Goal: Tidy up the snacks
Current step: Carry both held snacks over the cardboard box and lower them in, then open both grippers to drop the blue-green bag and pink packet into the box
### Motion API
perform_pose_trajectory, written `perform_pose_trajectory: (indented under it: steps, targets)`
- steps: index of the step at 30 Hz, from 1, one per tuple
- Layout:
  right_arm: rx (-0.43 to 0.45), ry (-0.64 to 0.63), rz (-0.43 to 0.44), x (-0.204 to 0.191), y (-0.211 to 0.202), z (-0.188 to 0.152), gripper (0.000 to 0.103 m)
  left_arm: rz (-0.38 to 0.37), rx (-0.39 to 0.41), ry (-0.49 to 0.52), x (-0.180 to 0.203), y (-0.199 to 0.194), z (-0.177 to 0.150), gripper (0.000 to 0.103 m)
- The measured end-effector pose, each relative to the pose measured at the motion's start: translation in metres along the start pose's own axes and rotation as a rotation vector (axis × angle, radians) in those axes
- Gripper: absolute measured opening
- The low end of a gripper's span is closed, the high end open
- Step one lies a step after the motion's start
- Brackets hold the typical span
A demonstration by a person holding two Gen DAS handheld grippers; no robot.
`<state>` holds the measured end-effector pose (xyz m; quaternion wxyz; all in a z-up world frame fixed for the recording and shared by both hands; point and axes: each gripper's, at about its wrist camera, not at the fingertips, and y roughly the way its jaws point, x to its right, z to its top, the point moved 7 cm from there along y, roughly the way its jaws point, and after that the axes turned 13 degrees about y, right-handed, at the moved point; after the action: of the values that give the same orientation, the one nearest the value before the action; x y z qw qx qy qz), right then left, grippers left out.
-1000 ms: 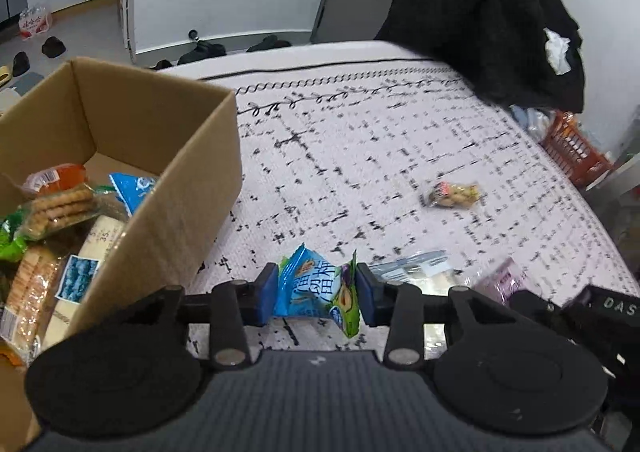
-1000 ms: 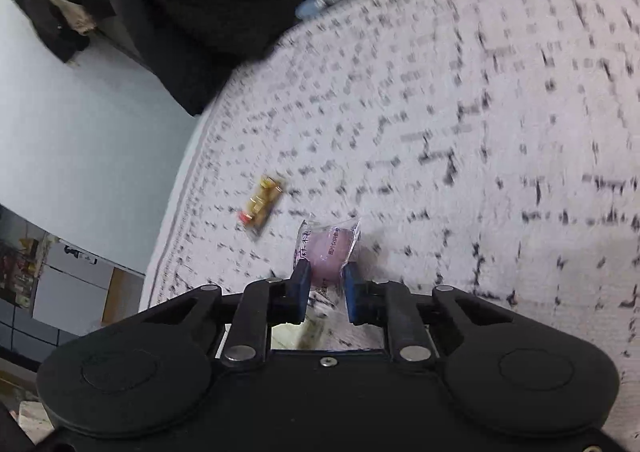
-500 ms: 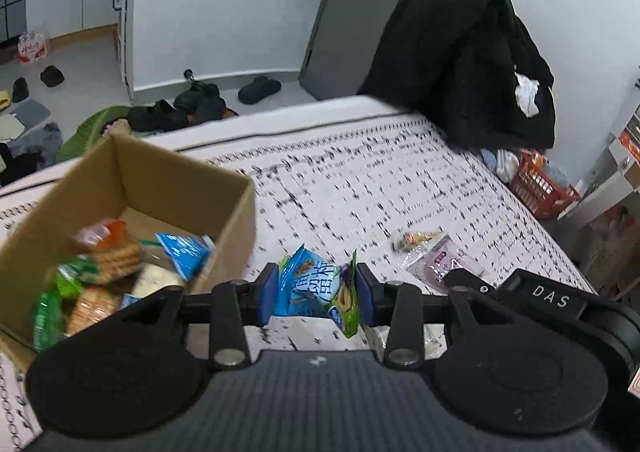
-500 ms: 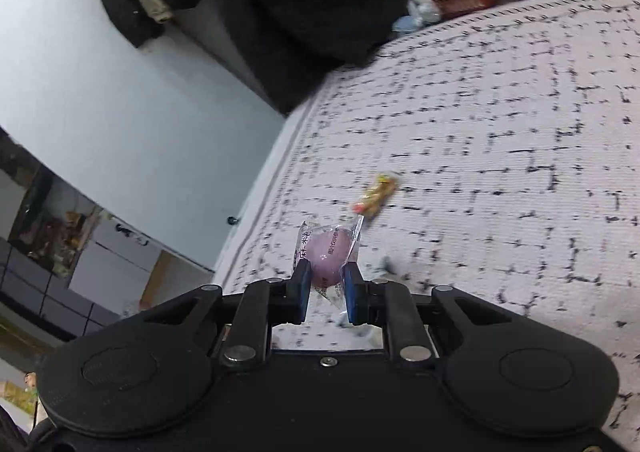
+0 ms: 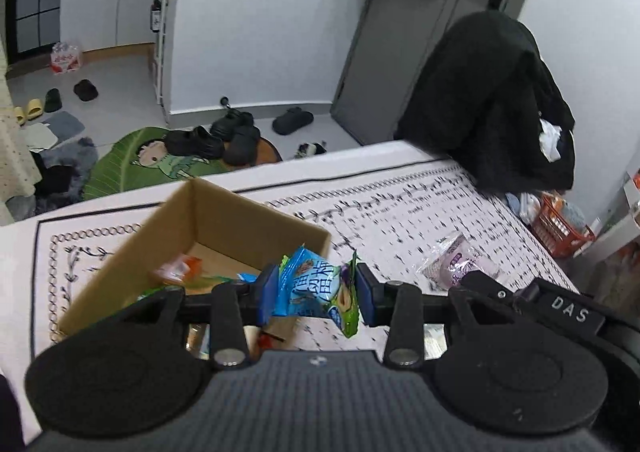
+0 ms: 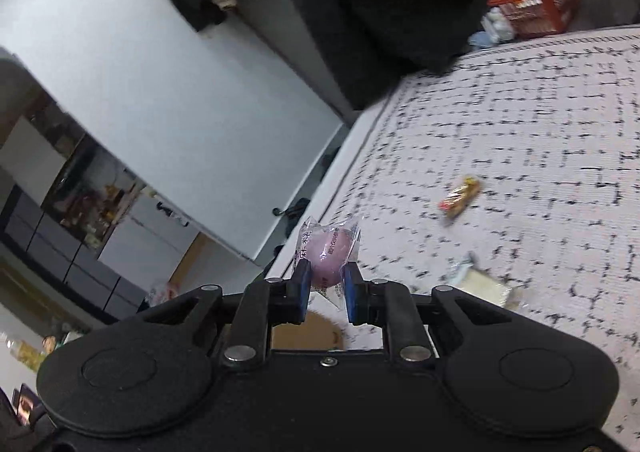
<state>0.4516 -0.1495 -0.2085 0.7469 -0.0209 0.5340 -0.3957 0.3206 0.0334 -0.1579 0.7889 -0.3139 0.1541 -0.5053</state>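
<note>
A: While the box (image 5: 132, 252) sits open at the left of the patterned cloth (image 5: 400, 211), what has the left gripper (image 5: 316, 292) got?

B: Its jaws are clamped on a blue packet (image 5: 310, 284) with a green edge, held up in the air at the box's right corner. Inside the box I can make out an orange wrapper (image 5: 178, 270) and bits of green and blue wrapping; the rest is hidden behind the gripper.

A: And further right?

B: A pink sweet in clear wrap shows there (image 5: 456, 262), just ahead of the other tool's black body. From the right wrist view, the right gripper (image 6: 326, 288) is closed on that pink sweet (image 6: 328, 252), lifted clear of the cloth.

A: Anything left lying loose?

B: A small red-and-gold bar (image 6: 460, 195) lies by itself out on the cloth, and a pale square packet (image 6: 484, 286) lies nearer the right gripper. A black coat (image 5: 492, 99) hangs at the far right edge, with an orange basket (image 5: 560, 228) on the floor beyond.
</note>
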Motion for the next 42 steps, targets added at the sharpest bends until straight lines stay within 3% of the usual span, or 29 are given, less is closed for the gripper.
perform_pose_trajectory:
  steps: [7,21,34,42]
  targets:
    - [-0.012,-0.048,0.054,-0.032,0.003,-0.014,0.018,0.046,0.022,-0.035,-0.034,-0.009,0.010,0.040]
    - [-0.051,-0.090,0.041,-0.053,0.026,-0.042,0.018,0.087,0.015,-0.127,-0.092,0.004,0.018,0.040]
    - [-0.107,-0.134,0.021,-0.061,0.046,-0.062,0.018,0.034,-0.064,-0.167,-0.100,0.049,0.012,0.042]
    - [-0.152,-0.145,0.002,-0.061,0.068,-0.076,0.018,0.044,-0.104,-0.181,-0.105,0.068,0.013,0.054]
